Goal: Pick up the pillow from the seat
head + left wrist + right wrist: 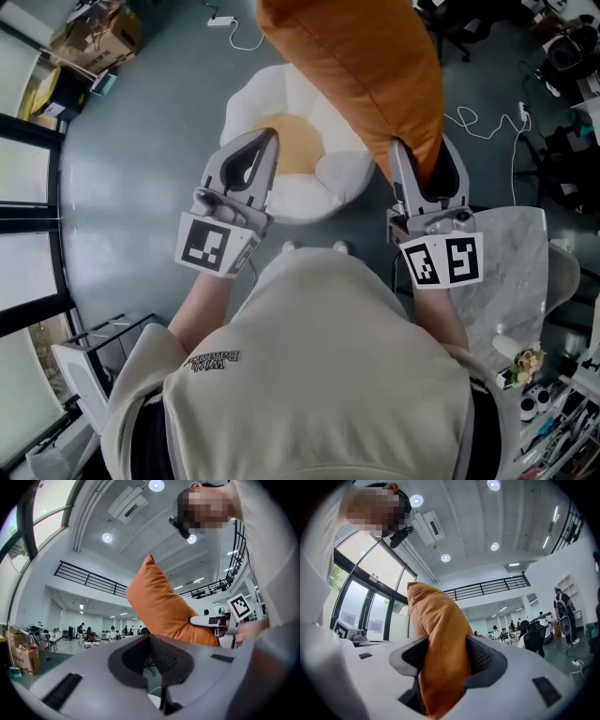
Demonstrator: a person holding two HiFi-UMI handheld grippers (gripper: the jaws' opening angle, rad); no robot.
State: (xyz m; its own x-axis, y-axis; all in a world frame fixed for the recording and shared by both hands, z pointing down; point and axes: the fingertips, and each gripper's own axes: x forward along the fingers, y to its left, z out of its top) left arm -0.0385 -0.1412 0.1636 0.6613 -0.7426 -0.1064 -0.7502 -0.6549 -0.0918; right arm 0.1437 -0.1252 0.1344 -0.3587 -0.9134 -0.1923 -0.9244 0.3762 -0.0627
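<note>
An orange pillow [361,70] hangs in the air above the floor, and my right gripper [427,161] is shut on its lower corner. In the right gripper view the orange fabric [438,634] fills the gap between both jaws of that gripper [445,654]. The seat [342,173], a white flower-shaped cushion with a yellow centre, lies on the grey floor below and bears nothing. My left gripper [261,150] hovers over the seat's near left edge, jaws together and empty. From the left gripper [152,644] the pillow [164,606] rises to the right, apart from it.
A marble-topped table [511,272] stands close on the right. White cables [487,127] trail on the floor beyond it. Cardboard boxes [98,37] sit at the far left, a white rack [84,366] at the near left, and window frames run along the left side.
</note>
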